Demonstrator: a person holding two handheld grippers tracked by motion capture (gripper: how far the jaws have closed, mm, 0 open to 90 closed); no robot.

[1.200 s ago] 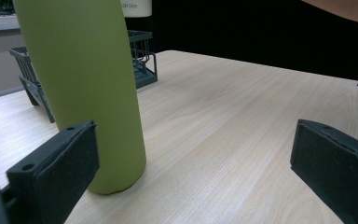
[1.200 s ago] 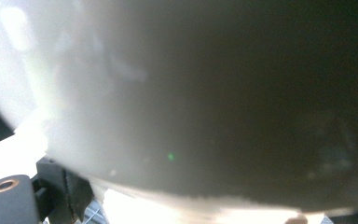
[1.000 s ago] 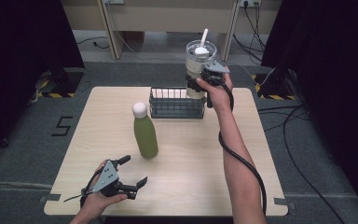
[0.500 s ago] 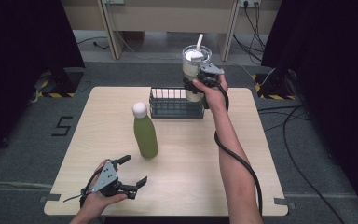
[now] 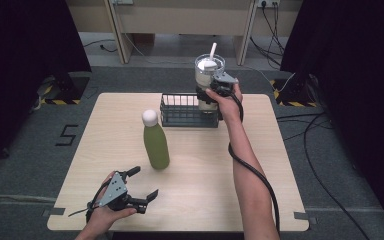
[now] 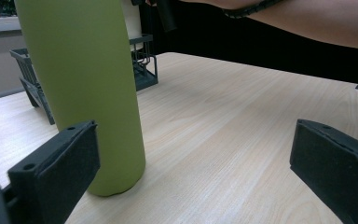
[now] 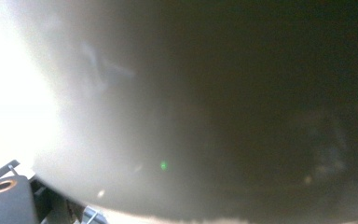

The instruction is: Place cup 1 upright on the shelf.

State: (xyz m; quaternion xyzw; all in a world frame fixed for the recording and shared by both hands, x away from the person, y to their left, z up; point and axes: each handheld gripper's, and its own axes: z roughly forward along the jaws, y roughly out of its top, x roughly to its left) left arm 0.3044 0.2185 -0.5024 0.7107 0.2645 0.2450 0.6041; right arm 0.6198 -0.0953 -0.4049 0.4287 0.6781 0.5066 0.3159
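Above the far right end of the wire basket (image 5: 189,111), near the table's (image 5: 260,165) far edge, the right gripper (image 5: 214,90) is clamped on a clear cup (image 5: 209,75) with a white lid and straw, holding it upright, its base at the basket's rim. In the right gripper view the cup (image 7: 191,116) looms blurred and very close. Near the table's front left corner, the left gripper (image 5: 130,192) rests with jaws wide apart, just beside the green bottle (image 5: 156,142), which stands upright toward the table's middle.
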